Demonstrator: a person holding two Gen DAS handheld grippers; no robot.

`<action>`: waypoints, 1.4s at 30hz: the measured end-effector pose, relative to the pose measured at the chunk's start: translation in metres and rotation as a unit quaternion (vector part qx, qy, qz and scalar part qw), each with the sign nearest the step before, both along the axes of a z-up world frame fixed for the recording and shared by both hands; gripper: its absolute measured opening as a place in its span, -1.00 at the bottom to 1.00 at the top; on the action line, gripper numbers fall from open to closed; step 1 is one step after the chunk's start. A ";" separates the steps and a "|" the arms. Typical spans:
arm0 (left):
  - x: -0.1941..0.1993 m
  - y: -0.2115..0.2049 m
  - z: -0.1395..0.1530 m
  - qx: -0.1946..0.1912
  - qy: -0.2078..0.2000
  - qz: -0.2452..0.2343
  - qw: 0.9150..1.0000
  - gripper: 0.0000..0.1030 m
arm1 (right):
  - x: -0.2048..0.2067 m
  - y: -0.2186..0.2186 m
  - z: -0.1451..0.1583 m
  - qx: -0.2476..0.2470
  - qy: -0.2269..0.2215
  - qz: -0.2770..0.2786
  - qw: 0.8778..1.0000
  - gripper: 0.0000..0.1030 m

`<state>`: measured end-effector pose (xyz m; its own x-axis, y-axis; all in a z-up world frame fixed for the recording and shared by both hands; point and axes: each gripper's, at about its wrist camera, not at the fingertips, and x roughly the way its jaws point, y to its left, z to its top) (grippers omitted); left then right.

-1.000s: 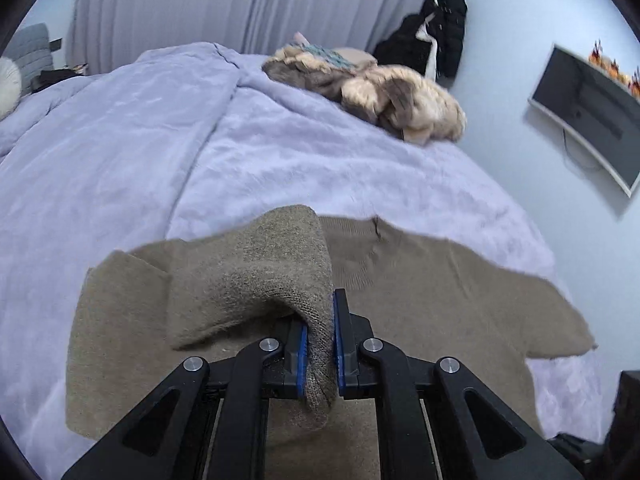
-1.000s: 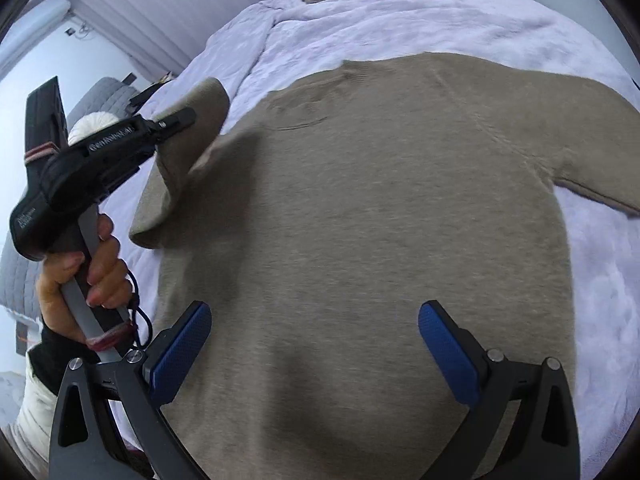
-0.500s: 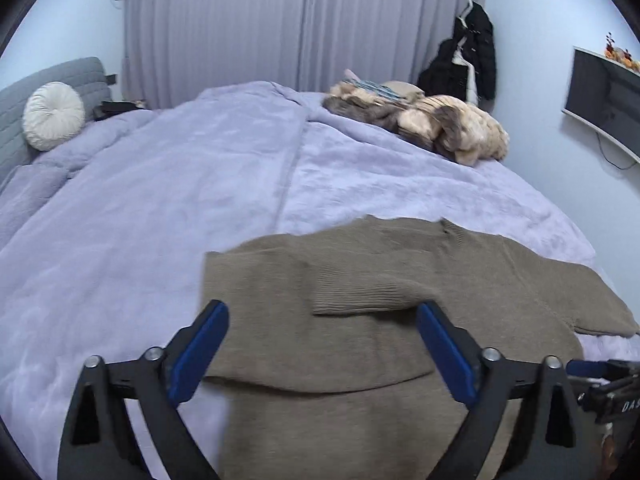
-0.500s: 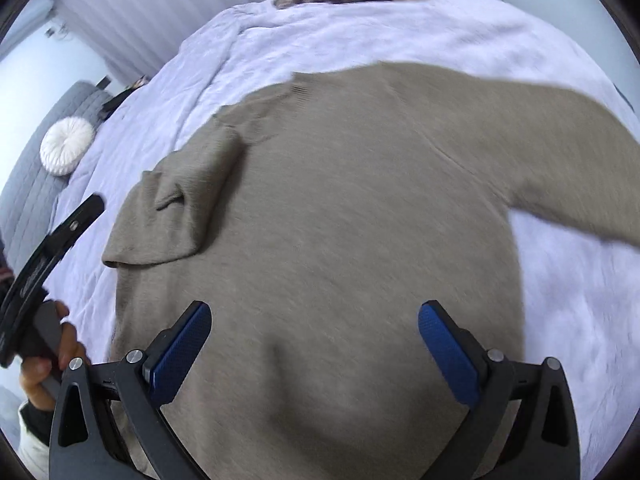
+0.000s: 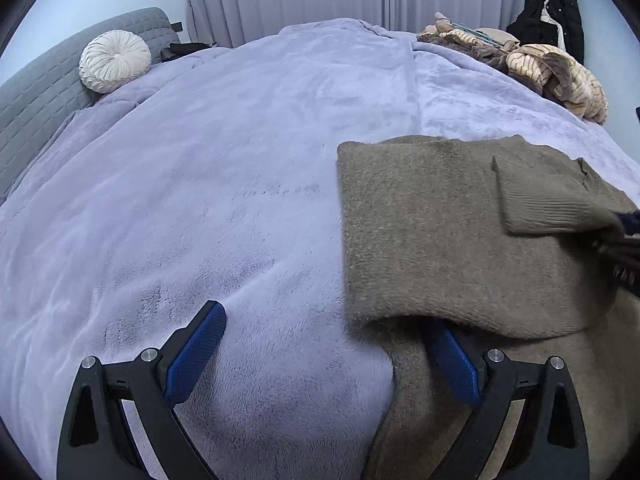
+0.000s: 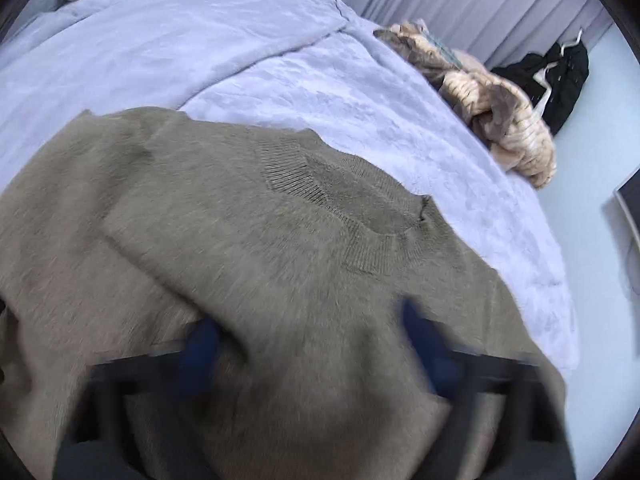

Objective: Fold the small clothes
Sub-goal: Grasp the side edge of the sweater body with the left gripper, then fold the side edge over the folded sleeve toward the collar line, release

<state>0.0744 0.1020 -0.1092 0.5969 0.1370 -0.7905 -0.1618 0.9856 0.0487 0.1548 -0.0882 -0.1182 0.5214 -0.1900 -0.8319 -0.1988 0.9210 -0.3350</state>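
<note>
The brown sweater (image 5: 460, 240) lies on the bed (image 5: 240, 180), left sleeve folded in. Left tongs (image 5: 320, 356) gape empty at its near-left edge; right tongs (image 6: 312, 344), blurred, have just been closing over the fabric, their grip unclear. Next, I'd judge, the right sleeve needs folding across.

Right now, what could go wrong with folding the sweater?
The left gripper is open, with one finger tucked under the sweater's fold; pulling away might drag that fold open. The sweater also lies near the blanket's edge, so a tug could slide it off.
</note>
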 end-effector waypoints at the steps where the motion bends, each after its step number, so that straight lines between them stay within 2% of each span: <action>1: 0.001 0.003 -0.004 -0.009 0.004 0.003 1.000 0.91 | 0.007 -0.014 0.002 0.067 0.017 -0.012 0.998 -0.78; 2: 0.000 0.005 -0.006 -0.017 0.002 0.004 1.000 0.91 | 0.006 -0.031 0.008 0.116 0.013 -0.034 0.993 -0.78; 4: -0.001 0.007 -0.008 -0.026 -0.002 0.005 1.000 0.91 | 0.000 -0.075 0.018 0.234 -0.011 -0.085 0.968 -0.78; 5: 0.000 0.007 -0.009 -0.027 0.000 0.005 1.000 0.92 | -0.006 -0.101 0.018 0.285 -0.023 -0.112 0.952 -0.78; 7: 0.002 0.006 -0.013 -0.026 0.004 0.006 1.000 0.98 | -0.017 -0.145 0.007 0.355 -0.029 -0.165 0.920 -0.75; 8: 0.002 0.005 -0.015 -0.023 0.005 0.006 1.000 0.98 | -0.023 -0.166 -0.002 0.391 -0.022 -0.188 0.901 -0.65; 9: 0.003 0.004 -0.016 -0.020 0.006 0.006 1.000 0.98 | -0.028 -0.184 -0.015 0.430 -0.004 -0.206 0.879 -0.29; 10: 0.002 0.004 -0.016 -0.018 0.006 0.006 1.000 0.98 | -0.036 -0.200 -0.026 0.474 0.010 -0.216 0.854 -0.06; 11: 0.003 0.005 -0.016 -0.019 0.007 0.006 1.000 0.98 | -0.044 -0.212 -0.033 0.516 0.005 -0.216 0.829 0.08; 12: 0.003 0.006 -0.016 -0.022 0.008 0.005 1.000 0.98 | -0.052 -0.221 -0.035 0.541 -0.002 -0.220 0.811 0.13; 15: 0.005 0.010 -0.011 -0.036 0.015 0.005 0.999 0.98 | -0.063 -0.235 -0.037 0.572 -0.012 -0.238 0.785 0.31; 16: 0.005 0.013 -0.008 -0.046 0.016 0.006 0.999 0.98 | -0.064 -0.235 -0.037 0.577 -0.012 -0.245 0.779 0.33; 18: 0.000 0.021 0.001 -0.079 0.018 0.003 0.997 0.98 | -0.064 -0.234 -0.038 0.581 -0.011 -0.254 0.773 0.35; 20: -0.008 0.029 0.012 -0.113 0.020 -0.019 0.993 0.98 | -0.062 -0.232 -0.039 0.578 -0.010 -0.256 0.775 0.35; 23: -0.021 0.038 0.033 -0.126 0.004 -0.053 0.991 0.98 | -0.060 -0.227 -0.043 0.575 -0.011 -0.250 0.779 0.35; 25: -0.014 0.042 0.048 -0.126 -0.013 -0.060 0.990 0.98 | -0.061 -0.231 -0.042 0.576 -0.011 -0.247 0.779 0.35; 27: 0.008 0.044 0.056 -0.137 -0.016 -0.060 0.989 0.98 | -0.060 -0.232 -0.042 0.575 -0.010 -0.246 0.780 0.35; 30: 0.062 0.032 0.043 -0.176 0.021 -0.076 0.981 0.98 | -0.067 -0.240 -0.038 0.574 -0.011 -0.241 0.782 0.37; 33: 0.107 0.010 0.011 -0.148 0.072 -0.077 0.983 0.97 | -0.071 -0.242 -0.035 0.573 -0.010 -0.241 0.784 0.38; 34: 0.116 0.006 0.004 -0.145 0.081 -0.075 0.983 0.82 | -0.074 -0.244 -0.034 0.573 -0.009 -0.241 0.783 0.38; 35: 0.121 0.004 -0.001 -0.157 0.087 -0.076 0.981 0.46 | -0.080 -0.247 -0.033 0.574 -0.008 -0.242 0.782 0.39; 36: 0.124 0.003 -0.003 -0.172 0.090 -0.076 0.978 0.25 | -0.083 -0.247 -0.032 0.574 -0.008 -0.244 0.782 0.39; 37: 0.126 0.004 -0.002 -0.189 0.089 -0.078 0.975 -0.37 | -0.083 -0.247 -0.031 0.574 -0.006 -0.247 0.780 0.39; 38: 0.127 0.006 0.001 -0.206 0.089 -0.083 0.971 -0.72 | -0.081 -0.247 -0.031 0.571 -0.004 -0.253 0.781 0.28; 39: 0.126 0.009 0.006 -0.214 0.081 -0.084 0.970 -0.73 | -0.077 -0.245 -0.030 0.567 0.002 -0.255 0.783 -0.30; 40: 0.124 0.013 0.011 -0.223 0.070 -0.088 0.968 -0.80 | -0.072 -0.242 -0.030 0.567 0.011 -0.252 0.784 -0.75; 41: 0.122 0.019 0.014 -0.231 0.063 -0.093 0.966 -0.80 | -0.068 -0.237 -0.029 0.572 0.015 -0.246 0.782 -0.88; 42: 0.121 0.023 0.014 -0.231 0.063 -0.094 0.966 -0.80 | -0.064 -0.232 -0.025 0.577 0.013 -0.235 0.782 -0.88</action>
